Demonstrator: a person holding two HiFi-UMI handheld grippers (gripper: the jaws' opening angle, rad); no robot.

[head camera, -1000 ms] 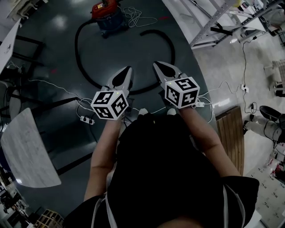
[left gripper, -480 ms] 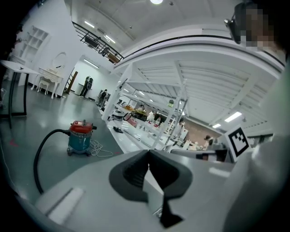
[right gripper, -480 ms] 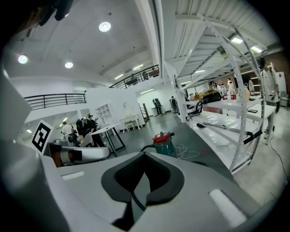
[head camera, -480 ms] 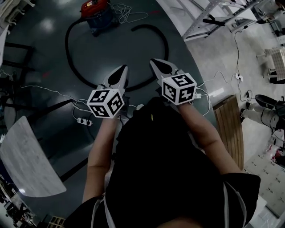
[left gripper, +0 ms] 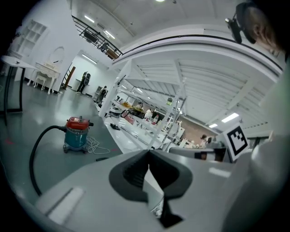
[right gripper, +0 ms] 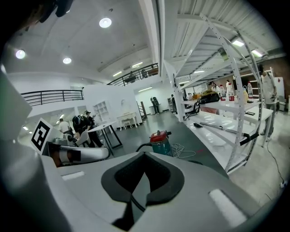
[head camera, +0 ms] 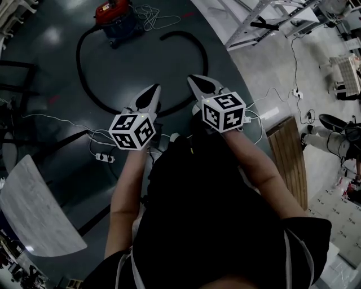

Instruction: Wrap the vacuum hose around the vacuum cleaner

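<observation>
The long black vacuum hose (head camera: 83, 73) lay in a wide floor loop before the red-lidded blue canister vacuum cleaner (head camera: 115, 17), one end joined to it. It looked light, floppy and springy, best taken near its free end. Well short of the cleaner, the left gripper (head camera: 155, 88) and right gripper (head camera: 192, 79) had their jaws pressed together, empty.

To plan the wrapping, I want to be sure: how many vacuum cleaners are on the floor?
1. The red-topped vacuum cleaner stands on the dark floor far ahead, its black hose looped in front of it. More could be hidden outside the views.
</observation>
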